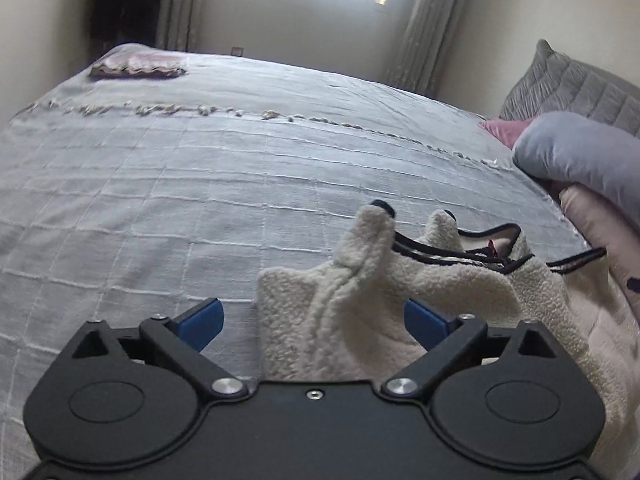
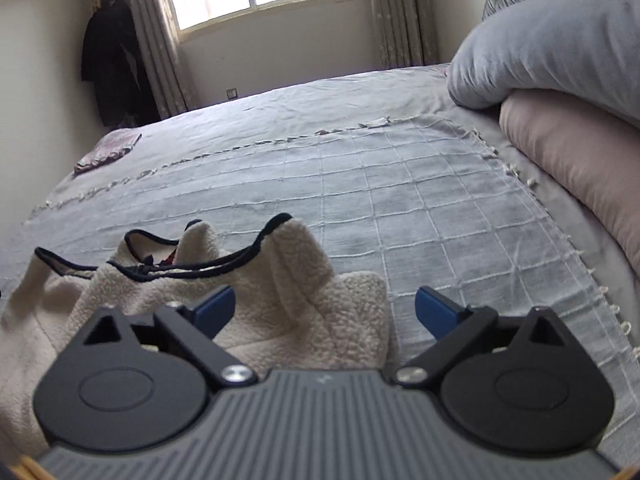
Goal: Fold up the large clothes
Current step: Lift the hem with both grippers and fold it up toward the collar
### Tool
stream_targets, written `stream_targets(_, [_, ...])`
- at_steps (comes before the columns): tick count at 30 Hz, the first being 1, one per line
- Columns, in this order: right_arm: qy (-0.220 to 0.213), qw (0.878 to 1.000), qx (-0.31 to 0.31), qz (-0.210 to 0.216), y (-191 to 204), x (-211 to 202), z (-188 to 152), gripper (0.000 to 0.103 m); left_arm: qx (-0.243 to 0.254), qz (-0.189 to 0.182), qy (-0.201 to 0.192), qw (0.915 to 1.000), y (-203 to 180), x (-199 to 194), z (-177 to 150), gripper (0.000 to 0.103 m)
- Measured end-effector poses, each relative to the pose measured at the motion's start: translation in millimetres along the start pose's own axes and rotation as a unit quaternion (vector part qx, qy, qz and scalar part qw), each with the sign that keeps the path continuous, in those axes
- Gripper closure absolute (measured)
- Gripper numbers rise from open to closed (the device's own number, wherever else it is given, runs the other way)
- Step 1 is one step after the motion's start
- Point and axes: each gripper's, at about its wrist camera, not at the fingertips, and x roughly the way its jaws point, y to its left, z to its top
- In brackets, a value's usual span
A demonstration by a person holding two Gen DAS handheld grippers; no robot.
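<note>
Cream fleece garment [image 1: 360,300], nubbly pile with thin dark piping, lies bunched in soft peaks on the bed's grey grid-woven, fringed coverlet [image 1: 180,184]; left gripper [image 1: 314,316] and right gripper [image 2: 325,310] jaws released, fleece lying loose between blue pads.

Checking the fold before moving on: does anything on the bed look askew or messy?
Yes. The cream fleece garment with black trim lies bunched on the grey checked bedspread, two peaks sticking up and its trimmed edges twisted, not flat.
</note>
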Motion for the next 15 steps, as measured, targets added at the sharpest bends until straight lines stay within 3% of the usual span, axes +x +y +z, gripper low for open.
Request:
stream_targets(2, [0.001,1.000,-0.027,-0.009,17.6,21.7,2.5,0.021,0.037,0.008,-0.005,0.9993,-20.5,15.5,2.5,0.015])
stream_targets(5, [0.006,0.998,-0.053,-0.035,34.4,56.8,0.3,0.041,0.073,0.059,0.010,0.9955,-37.5,50.6,4.0,0.042])
stream_targets(6, [0.004,0.997,-0.057,-0.048,37.2,66.0,-1.8,0.056,0.075,0.076,0.015,0.9942,-39.9,59.6,3.5,0.058])
stream_targets(7, [0.001,0.996,-0.060,-0.062,39.6,72.4,-4.2,0.083,0.070,0.085,0.011,0.9938,-40.9,63.0,3.2,0.085])
stream_targets(8, [-0.002,0.995,-0.060,-0.077,40.8,76.1,-5.5,0.090,0.060,0.102,-0.004,0.9929,-42.0,60.8,4.2,0.090])
stream_targets(11, [-0.065,0.990,-0.040,-0.115,39.4,60.3,0.7,0.093,0.024,0.105,-0.099,0.9892,-43.4,30.3,12.9,0.091])
stream_targets(14, [-0.110,0.983,-0.042,-0.140,40.0,50.4,19.7,0.093,0.048,0.122,-0.167,0.9772,-52.6,22.6,25.6,0.091])
stream_targets(15, [-0.120,0.981,-0.045,-0.145,41.0,51.1,25.7,0.093,0.053,0.130,-0.173,0.9748,-54.9,28.8,30.1,0.091])
